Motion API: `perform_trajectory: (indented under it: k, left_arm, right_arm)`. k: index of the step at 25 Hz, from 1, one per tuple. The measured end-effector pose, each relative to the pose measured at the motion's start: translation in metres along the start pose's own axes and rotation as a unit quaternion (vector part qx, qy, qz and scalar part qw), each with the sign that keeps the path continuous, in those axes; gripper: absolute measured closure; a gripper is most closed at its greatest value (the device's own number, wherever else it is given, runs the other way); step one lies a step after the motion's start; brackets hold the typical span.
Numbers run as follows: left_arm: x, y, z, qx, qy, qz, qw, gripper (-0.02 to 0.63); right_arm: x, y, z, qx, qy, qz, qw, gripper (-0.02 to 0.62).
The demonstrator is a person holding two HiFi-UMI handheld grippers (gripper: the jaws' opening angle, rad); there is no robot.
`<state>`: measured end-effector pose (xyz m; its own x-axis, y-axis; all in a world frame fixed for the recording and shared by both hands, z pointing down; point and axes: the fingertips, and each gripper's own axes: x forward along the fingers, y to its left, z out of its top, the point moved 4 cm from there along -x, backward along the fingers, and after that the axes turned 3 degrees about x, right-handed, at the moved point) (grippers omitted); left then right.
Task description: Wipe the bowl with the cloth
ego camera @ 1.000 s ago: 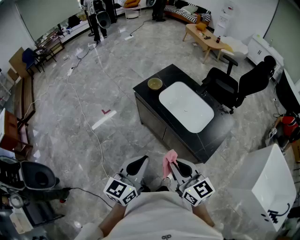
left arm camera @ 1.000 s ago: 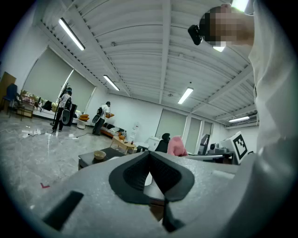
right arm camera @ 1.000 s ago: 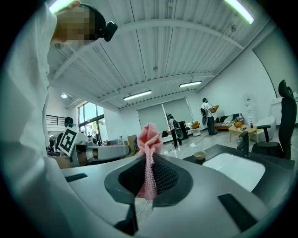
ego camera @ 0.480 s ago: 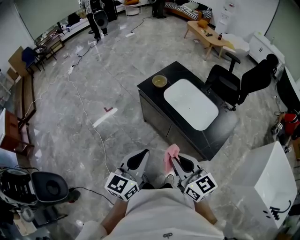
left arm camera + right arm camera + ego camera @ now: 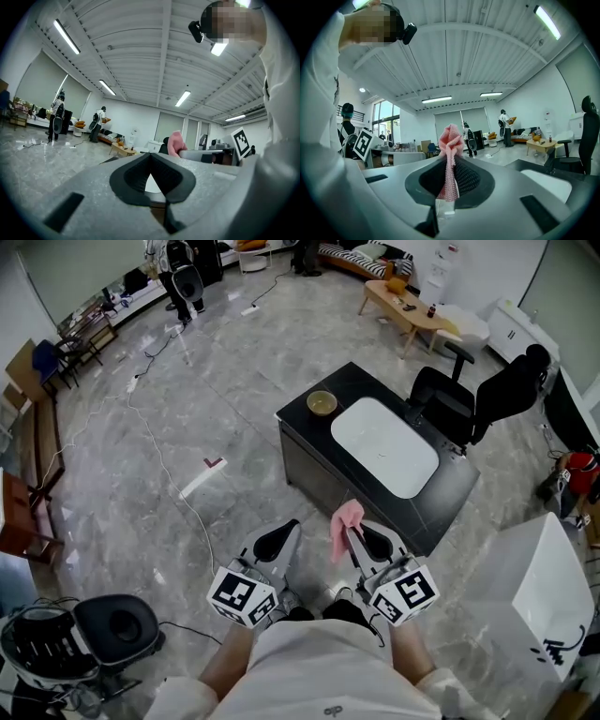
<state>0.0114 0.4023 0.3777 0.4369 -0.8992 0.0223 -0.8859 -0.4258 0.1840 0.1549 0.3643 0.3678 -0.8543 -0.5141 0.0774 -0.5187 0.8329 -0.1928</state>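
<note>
my R gripper clamped on pink cloth, L gripper closed, empty, bowl at 12 o'clock on black table, well apart from both

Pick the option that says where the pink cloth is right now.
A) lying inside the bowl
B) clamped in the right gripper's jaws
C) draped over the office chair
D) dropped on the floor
B: the right gripper view shows the pink cloth pinched between the closed jaws of the right gripper, well away from the bowl on the black table.
</note>
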Motion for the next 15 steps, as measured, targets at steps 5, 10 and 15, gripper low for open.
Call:
perform_trajectory:
  k: [5,10,15]
  left_arm:
    - [0.003,0.022,0.003,0.0,0.011,-0.012,0.9999,0.594]
    - [0.016,0.048,-0.001,-0.007,0.019,-0.01,0.9997,0.594]
    - [0.045,0.078,0.002,0.001,0.026,-0.004,0.9996,0.594]
  right_arm:
    - [0.014,-0.001,0.004,-0.001,0.001,-0.025,1.0,0.568]
    - [0.034,-0.014,0.004,0.001,0.005,-0.034,0.999,0.568]
    - [0.071,-0.043,0.01,-0.001,-0.003,-0.031,1.0,0.568]
